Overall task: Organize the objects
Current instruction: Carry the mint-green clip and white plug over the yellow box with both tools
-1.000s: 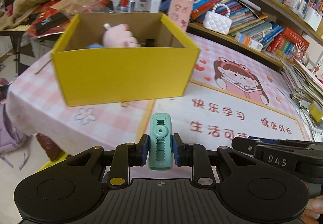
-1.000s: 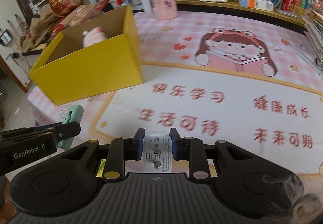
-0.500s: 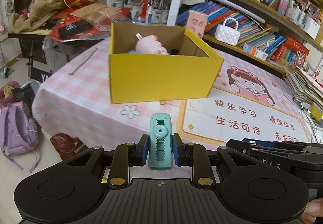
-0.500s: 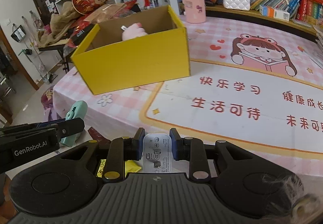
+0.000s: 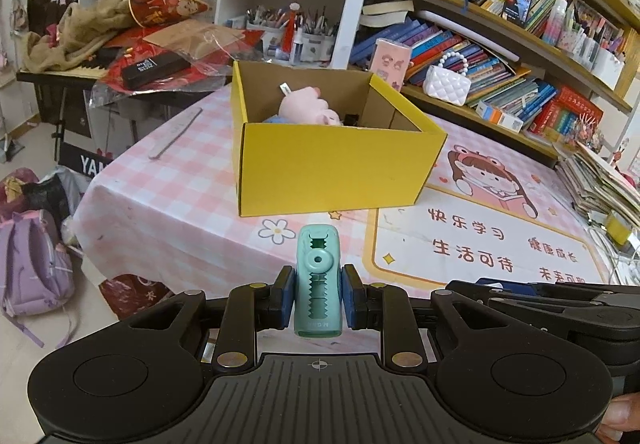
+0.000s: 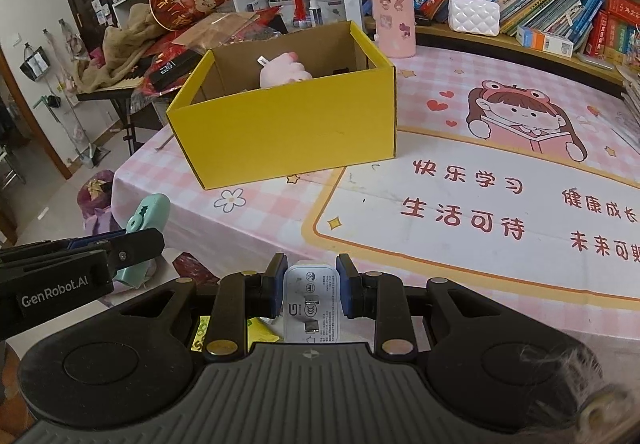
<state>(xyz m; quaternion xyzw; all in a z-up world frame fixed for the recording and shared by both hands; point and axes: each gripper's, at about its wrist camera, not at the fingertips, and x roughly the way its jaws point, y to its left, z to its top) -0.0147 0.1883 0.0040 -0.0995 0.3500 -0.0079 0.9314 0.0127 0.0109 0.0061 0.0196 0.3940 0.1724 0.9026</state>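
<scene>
Room: cluttered study, bookshelves (image 5: pixel 500 56) at back w/ books, white quilted bag (image 6: pixel 474 15), pink canister (image 6: pixel 392 19) beside it.
Bench: pink check cloth (image 5: pixel 168 196) w/ cartoon girl print and red Chinese text; stack of papers at far right edge.
Box: yellow cardboard box (image 5: pixel 332 168) open-topped, sits on bench toward its left-rear part; brown inside.
Box contents: pink plush (image 5: pixel 306 109) leaning against back wall, sth blue and sth black beside it, too hidden to ID.
L gripper: left gripper (image 5: pixel 318 300) closed narrow on mint-green correction tape (image 5: pixel 318 280), held upright btwn blue pads, off the near bench edge, well short of box.
R gripper: right gripper (image 6: pixel 311 294) closed narrow on white charger (image 6: pixel 310 302), label side facing cam, held above near bench edge, apart from box.
Cross-view: in right wrist view L gripper shows at left w/ tape poking out; both side by side, near each other.
Floor: purple backpack (image 5: pixel 28 264) left of bench.
</scene>
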